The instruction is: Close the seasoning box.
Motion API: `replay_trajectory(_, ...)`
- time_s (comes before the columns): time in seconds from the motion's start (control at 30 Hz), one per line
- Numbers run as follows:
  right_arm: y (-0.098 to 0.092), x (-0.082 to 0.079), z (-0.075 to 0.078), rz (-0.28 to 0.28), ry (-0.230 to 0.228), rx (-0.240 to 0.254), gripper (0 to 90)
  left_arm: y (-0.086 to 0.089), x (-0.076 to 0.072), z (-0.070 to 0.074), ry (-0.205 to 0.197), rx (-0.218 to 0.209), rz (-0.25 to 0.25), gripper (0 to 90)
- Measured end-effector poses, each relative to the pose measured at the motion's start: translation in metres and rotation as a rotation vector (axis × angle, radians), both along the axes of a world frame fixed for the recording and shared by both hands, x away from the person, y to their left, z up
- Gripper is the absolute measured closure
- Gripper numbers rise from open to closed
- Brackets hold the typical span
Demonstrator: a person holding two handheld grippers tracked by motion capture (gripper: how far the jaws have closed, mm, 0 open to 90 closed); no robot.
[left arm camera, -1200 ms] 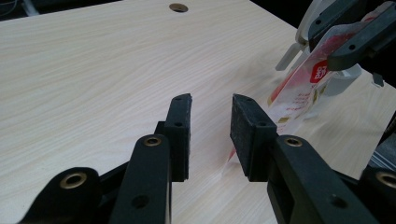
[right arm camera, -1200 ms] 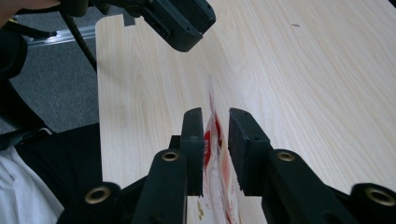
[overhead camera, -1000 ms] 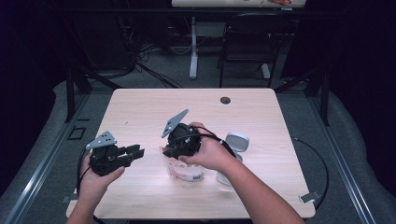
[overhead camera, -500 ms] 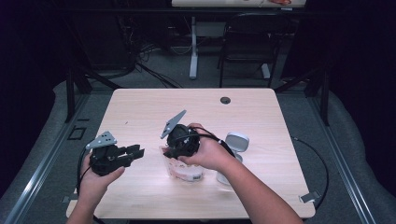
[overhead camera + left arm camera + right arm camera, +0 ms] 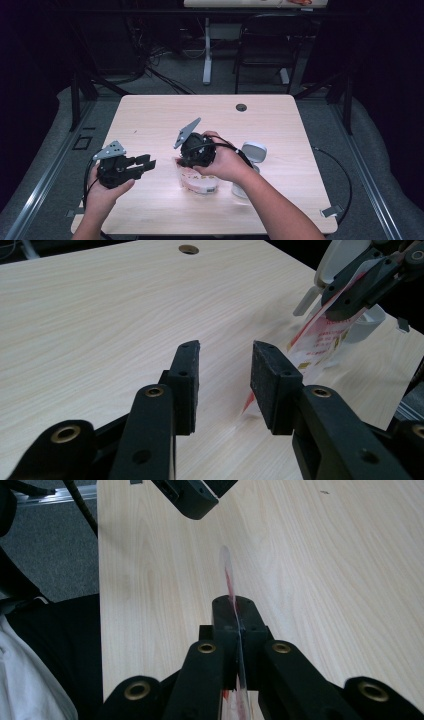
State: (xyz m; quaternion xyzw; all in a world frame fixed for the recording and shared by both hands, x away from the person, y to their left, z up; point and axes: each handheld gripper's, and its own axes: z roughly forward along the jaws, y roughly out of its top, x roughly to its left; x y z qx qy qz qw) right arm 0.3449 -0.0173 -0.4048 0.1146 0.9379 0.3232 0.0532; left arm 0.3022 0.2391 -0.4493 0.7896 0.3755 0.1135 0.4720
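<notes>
The right tongs (image 5: 235,617) have just been closing and now pinch one clear bag with red print (image 5: 199,181) near the middle of the table (image 5: 150,115). At its 9 o'clock, the left tongs (image 5: 222,372) have just been opening, with nothing inside. I think they grab the bag's other edge next. One white thing (image 5: 253,151) sits at 3 o'clock.

Light wood counter (image 5: 150,115) at frame center, round cable hole (image 5: 241,107) near its far edge. Grey carpet floor (image 5: 320,125) around it. Dark room beyond: black chair (image 5: 262,55) upper center-right, white desk leg (image 5: 207,50) upper center, cables (image 5: 160,75) on the floor.
</notes>
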Motion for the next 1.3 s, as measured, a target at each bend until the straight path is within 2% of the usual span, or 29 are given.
replay_trajectory(0.27,-0.010,-0.001,0.001,-0.011,-0.011,0.025,89.7,-0.001,0.001,-0.001,0.001,0.004,-0.008,60.5)
replay_trajectory(0.5,-0.023,-0.003,0.005,-0.022,-0.006,0.074,89.7,-0.006,0.002,-0.005,0.013,0.021,-0.027,57.8)
replay_trajectory(0.67,-0.033,-0.006,0.012,-0.022,-0.019,0.123,89.8,-0.008,0.002,-0.006,0.010,0.022,-0.037,56.7)
replay_trajectory(1.1,-0.047,-0.014,0.021,-0.016,-0.044,0.179,89.9,-0.020,0.002,-0.012,-0.005,0.030,-0.090,54.1)
replay_trajectory(1.3,-0.054,-0.017,0.023,-0.012,-0.057,0.207,89.9,-0.024,0.001,-0.014,-0.010,0.025,-0.105,49.6)
